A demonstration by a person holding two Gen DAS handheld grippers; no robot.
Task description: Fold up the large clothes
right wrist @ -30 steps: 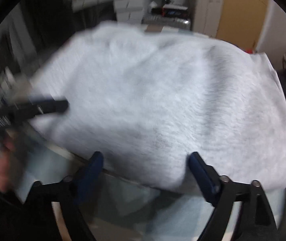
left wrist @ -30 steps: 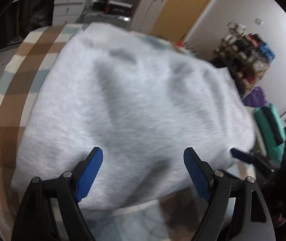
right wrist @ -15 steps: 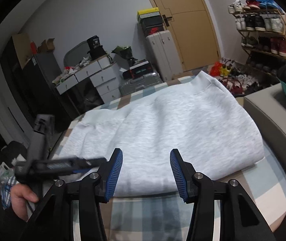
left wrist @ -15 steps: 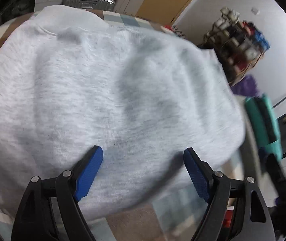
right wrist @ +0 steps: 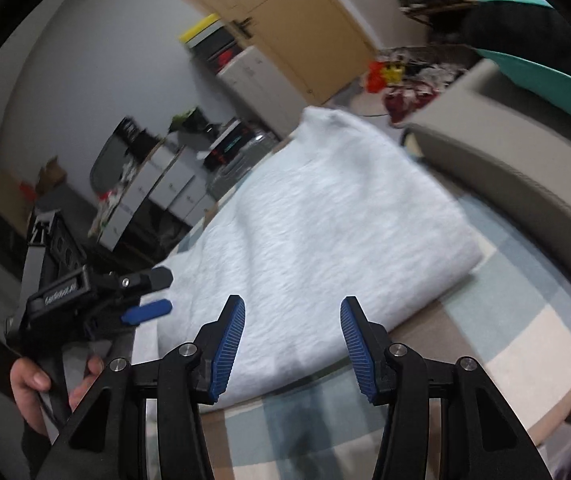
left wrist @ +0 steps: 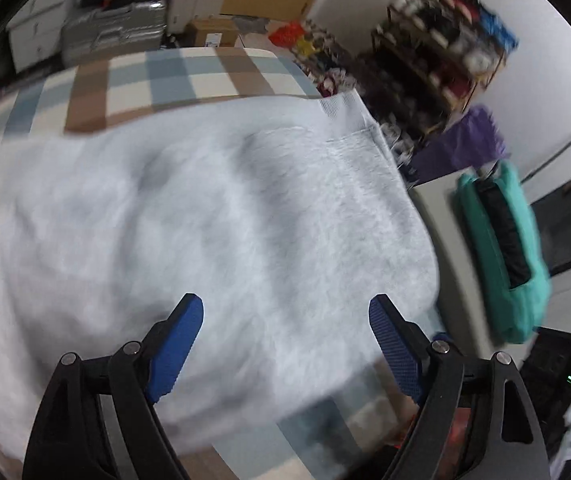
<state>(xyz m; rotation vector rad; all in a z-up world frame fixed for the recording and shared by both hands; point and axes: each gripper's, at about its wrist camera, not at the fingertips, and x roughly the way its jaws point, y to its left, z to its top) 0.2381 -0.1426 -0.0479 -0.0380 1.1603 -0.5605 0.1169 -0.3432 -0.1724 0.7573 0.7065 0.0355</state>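
A light grey sweatshirt [left wrist: 205, 208] lies folded on a checked blue, brown and white cover [left wrist: 165, 76]; its ribbed hem corner shows at the far right. My left gripper [left wrist: 285, 320] hovers over the garment's near part, jaws wide and opening, nothing between the blue pads. In the right wrist view the sweatshirt [right wrist: 325, 220] stretches away from my right gripper [right wrist: 291, 320], whose jaws stand about half apart and closing, with no cloth caught in them. The left gripper [right wrist: 157, 292], held by a hand [right wrist: 33, 384], shows at the garment's left edge.
A grey cushioned seat [right wrist: 505, 152] borders the cover [right wrist: 505, 340] on the right, with a teal bag [left wrist: 517, 248] on it. A shoe rack [left wrist: 445, 40], white drawers [right wrist: 165, 184] and a wooden door [right wrist: 305, 20] stand beyond.
The left gripper swept rightward across the sweatshirt, so its hem corner and the far cover now show. The right gripper's jaws narrowed, it rolled, and its view now tilts.
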